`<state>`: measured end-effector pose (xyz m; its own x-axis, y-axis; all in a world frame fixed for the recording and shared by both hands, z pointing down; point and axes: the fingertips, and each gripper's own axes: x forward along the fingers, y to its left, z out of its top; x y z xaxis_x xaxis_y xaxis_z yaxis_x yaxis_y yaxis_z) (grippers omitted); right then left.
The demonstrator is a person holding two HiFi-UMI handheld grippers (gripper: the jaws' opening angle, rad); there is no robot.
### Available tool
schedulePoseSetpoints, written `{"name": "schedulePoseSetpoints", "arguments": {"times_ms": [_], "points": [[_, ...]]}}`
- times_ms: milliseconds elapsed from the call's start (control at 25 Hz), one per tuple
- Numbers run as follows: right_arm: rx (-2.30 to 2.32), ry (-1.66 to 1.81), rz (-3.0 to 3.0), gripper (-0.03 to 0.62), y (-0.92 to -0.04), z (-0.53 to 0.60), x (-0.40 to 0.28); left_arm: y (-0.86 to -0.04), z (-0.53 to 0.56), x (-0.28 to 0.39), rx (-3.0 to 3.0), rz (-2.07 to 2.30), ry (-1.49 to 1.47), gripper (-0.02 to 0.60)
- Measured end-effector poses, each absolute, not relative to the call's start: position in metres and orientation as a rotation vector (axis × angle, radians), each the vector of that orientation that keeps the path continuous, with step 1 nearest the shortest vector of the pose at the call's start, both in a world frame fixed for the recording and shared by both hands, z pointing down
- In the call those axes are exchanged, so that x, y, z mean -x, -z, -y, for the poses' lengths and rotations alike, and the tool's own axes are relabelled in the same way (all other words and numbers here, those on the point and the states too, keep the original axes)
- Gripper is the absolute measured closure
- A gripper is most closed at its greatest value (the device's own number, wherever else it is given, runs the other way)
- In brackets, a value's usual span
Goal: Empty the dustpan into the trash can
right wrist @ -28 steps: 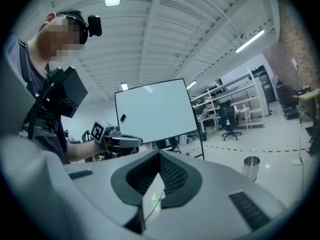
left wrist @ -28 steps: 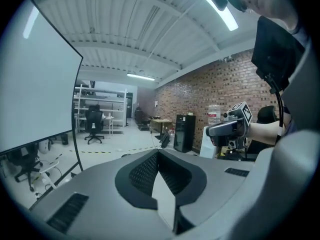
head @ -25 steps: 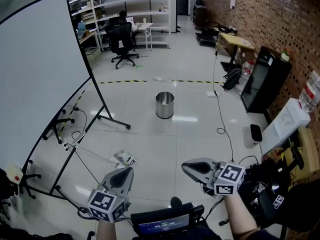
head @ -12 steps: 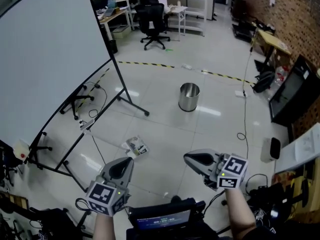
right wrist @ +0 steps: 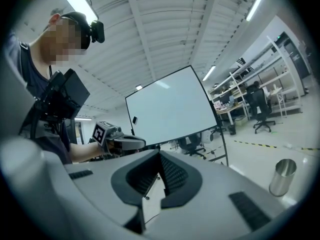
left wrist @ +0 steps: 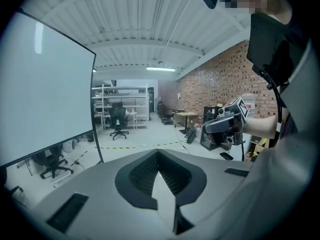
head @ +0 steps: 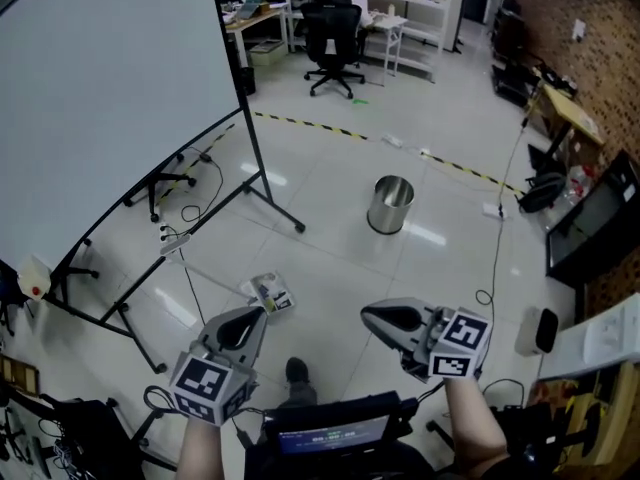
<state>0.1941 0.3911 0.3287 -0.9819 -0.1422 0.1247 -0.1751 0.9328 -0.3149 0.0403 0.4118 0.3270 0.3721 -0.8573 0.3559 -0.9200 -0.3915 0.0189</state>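
Cylindrical shiny metal trash can (head: 390, 205) on glossy pale tiled floor (head: 330, 258)

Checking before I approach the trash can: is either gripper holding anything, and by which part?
Nothing is held. The left gripper and the right gripper are both shut, with nothing between their jaws.

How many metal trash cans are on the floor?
1. The trash can stands on the open floor ahead, just this side of the striped tape line; more may hide behind the screen.
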Motion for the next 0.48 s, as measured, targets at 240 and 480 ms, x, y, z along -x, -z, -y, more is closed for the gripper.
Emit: {"name": "schedulePoseSetpoints", "arguments": {"times_ms": [240, 480], "points": [[-0.224, -0.434, 2.94, 0.576, -0.325, -0.343, -0.152, -0.337, -0.359, -0.003, -2.416, 1.573, -0.336, 0.581], [-0.254, -0.405, 2.892, 0.576, -0.33, -0.295, -0.111, -0.347, -0.307, 0.035, -2.424, 1.511, -0.283, 0.581]]}}
